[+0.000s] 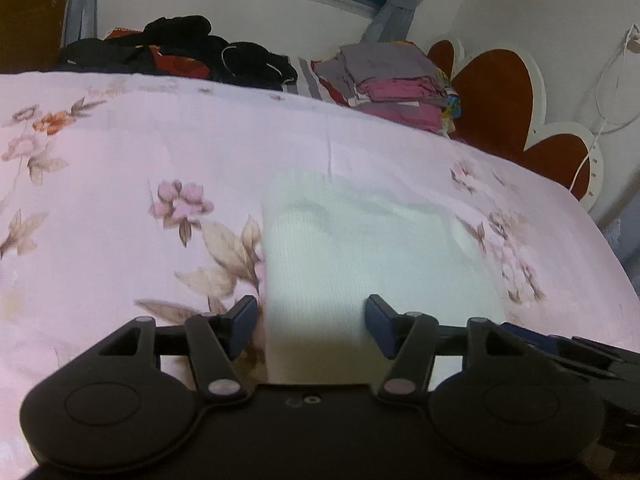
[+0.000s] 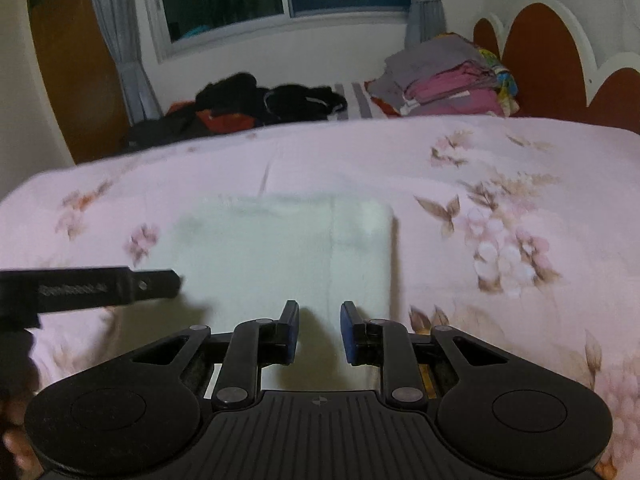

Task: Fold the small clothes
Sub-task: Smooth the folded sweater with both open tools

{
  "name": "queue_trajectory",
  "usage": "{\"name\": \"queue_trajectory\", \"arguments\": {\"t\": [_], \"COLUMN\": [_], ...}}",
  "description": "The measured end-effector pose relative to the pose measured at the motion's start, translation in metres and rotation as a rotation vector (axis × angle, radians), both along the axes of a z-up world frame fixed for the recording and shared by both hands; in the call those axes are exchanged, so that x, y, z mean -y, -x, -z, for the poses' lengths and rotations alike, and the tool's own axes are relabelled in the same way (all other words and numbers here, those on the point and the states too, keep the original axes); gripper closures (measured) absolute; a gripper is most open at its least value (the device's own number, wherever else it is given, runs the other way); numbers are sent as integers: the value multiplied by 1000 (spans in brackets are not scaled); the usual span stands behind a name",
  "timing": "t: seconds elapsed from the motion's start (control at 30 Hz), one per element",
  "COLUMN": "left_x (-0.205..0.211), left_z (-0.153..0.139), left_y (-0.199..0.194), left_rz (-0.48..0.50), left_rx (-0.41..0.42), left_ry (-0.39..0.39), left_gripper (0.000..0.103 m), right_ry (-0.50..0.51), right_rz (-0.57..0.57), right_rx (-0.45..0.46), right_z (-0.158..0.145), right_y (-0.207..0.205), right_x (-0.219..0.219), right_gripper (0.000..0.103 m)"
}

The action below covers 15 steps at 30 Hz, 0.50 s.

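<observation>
Jaws spread wide on the left gripper point(image 1: 311, 326), straddling the near edge of the white garment point(image 1: 360, 248) with nothing pinched between them. Jaws on the right gripper point(image 2: 319, 332) parted more narrowly, likewise holding nothing, poised over the same near edge toward its right side. White garment lying flat on the floral bedspread point(image 1: 120, 168), already a rough rectangle, with a doubled strip along its right side in the right wrist view. Well apart at the far end of the bed: a heap of dark clothes point(image 1: 180, 52) and a stack of folded clothes point(image 1: 392, 80) by the headboard point(image 1: 492, 96).

Likely between folds: one side seemingly turned in, both tools lined up along the near hem. Next move probably calls for closing on the two near corners, lifting evenly and carrying the hem toward the far edge without dragging the bedspread up. Soft knit, so prone to sag or bunch if one side lifts first.
</observation>
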<state>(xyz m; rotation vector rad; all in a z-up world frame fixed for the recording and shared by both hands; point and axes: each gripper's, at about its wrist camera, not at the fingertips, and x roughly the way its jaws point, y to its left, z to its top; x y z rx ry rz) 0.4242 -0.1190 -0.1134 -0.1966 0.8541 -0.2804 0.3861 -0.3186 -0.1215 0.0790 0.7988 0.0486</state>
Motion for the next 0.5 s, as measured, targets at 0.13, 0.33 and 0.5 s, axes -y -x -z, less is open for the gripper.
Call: {"name": "queue_trajectory", "arguments": {"t": [0.13, 0.33, 0.5], "left_x": [1, -4, -1], "left_z": [3, 0, 10], "left_y": [8, 24, 39], "left_rz": [4, 26, 58], "left_rx": [-2, -14, -46], "left_ry": [-11, -10, -18], "left_gripper": [44, 44, 44], "right_ry": [-8, -36, -22], "right_rz": [37, 0, -30], "right_rx": [-33, -2, -19], "right_z": [5, -10, -7], "right_y": [-3, 29, 56], "right_x": [8, 0, -15], "right_gripper": [80, 80, 80]}}
